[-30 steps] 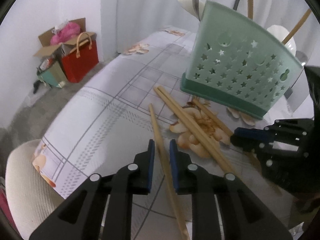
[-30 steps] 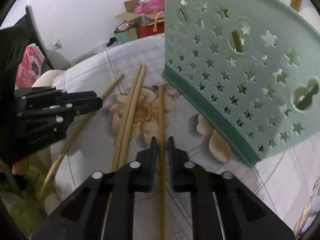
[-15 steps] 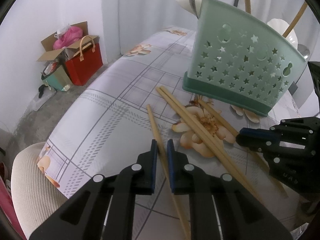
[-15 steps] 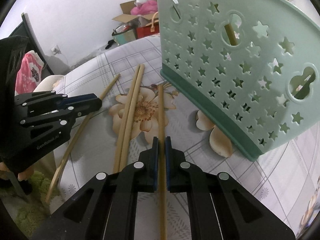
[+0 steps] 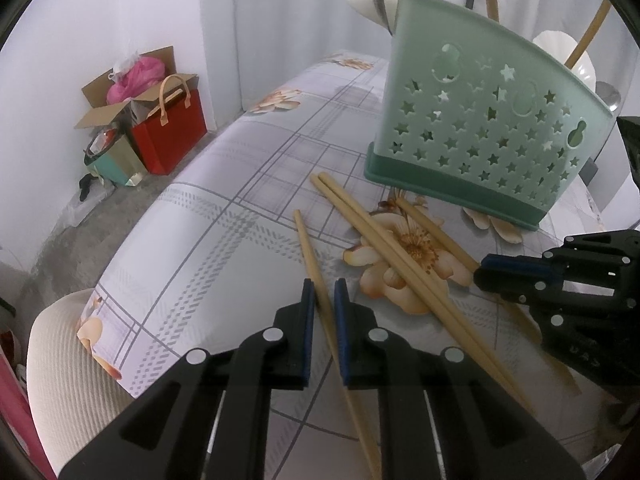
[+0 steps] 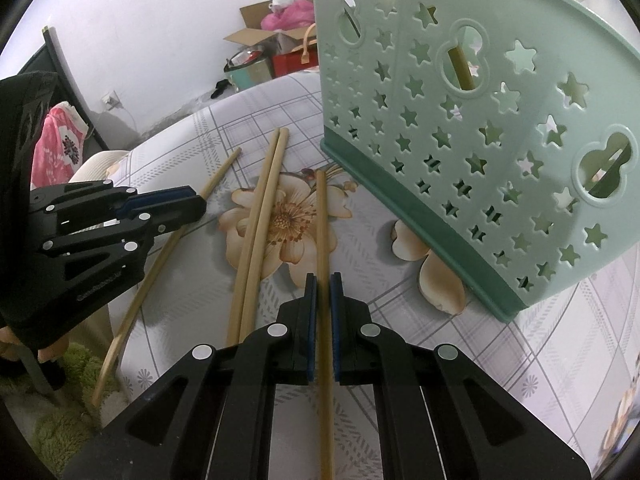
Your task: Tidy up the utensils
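Left wrist view: left hand-held gripper [image 5: 321, 294] clamped on a chopstick [image 5: 310, 248] on the surface [image 5: 200, 232].
Right hand-held gripper [image 6: 322, 286]: clamped on another chopstick [image 6: 321, 220] beside the green holder [image 6: 460, 120].

A thin bamboo chopstick [image 6: 321, 240] is clamped between the blue-padded jaws of the right gripper [image 6: 322, 292] at lower centre. A pale green star-perforated plastic utensil holder [image 6: 480, 120] is seen upper right; the left gripper [image 6: 176, 208] is closed on another chopstick [image 6: 160, 248] at left.
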Motion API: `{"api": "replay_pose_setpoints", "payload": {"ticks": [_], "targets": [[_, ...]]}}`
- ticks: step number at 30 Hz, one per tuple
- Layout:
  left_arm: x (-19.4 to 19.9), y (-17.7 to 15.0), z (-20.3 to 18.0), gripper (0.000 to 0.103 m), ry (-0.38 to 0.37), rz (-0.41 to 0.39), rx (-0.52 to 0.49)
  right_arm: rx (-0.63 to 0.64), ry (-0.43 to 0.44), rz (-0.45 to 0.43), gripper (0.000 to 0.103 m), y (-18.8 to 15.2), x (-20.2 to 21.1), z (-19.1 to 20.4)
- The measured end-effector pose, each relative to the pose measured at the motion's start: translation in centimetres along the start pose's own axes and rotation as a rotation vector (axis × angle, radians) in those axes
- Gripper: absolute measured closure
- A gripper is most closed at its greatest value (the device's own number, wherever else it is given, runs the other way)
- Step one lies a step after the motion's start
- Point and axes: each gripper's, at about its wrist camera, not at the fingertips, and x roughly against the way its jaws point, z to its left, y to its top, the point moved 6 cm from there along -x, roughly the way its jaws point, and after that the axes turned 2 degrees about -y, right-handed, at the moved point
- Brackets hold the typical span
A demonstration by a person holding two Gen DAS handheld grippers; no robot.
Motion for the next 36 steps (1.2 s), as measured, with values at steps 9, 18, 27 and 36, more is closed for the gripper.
{"api": "replay_pose_setpoints", "payload": {"ticks": [9,18,27,36], "targets": [[-0.6,0.7,0.2,0.094,-0.005,-0.009,0.005,-0.001,0.005,0.007,0.098,-0.2,0.4,0.0],[-0.6,1.3,0.8,0.097,-0.013,-0.018,0.027,-0.007,0.011,0.015,0.098,-0.1,0.5,-0.2],[0.6,1.7,0.7,0.097,-0.028,-0.058,0.040,-0.008,0.011,0.021,0.098,-0.1,0.6,-0.3],[3.1,3.2,0.9,0.097,-0.045,-0.130,0.065,-0.006,0.012,0.019,0.098,-0.1,0.5,-0.2]]}}
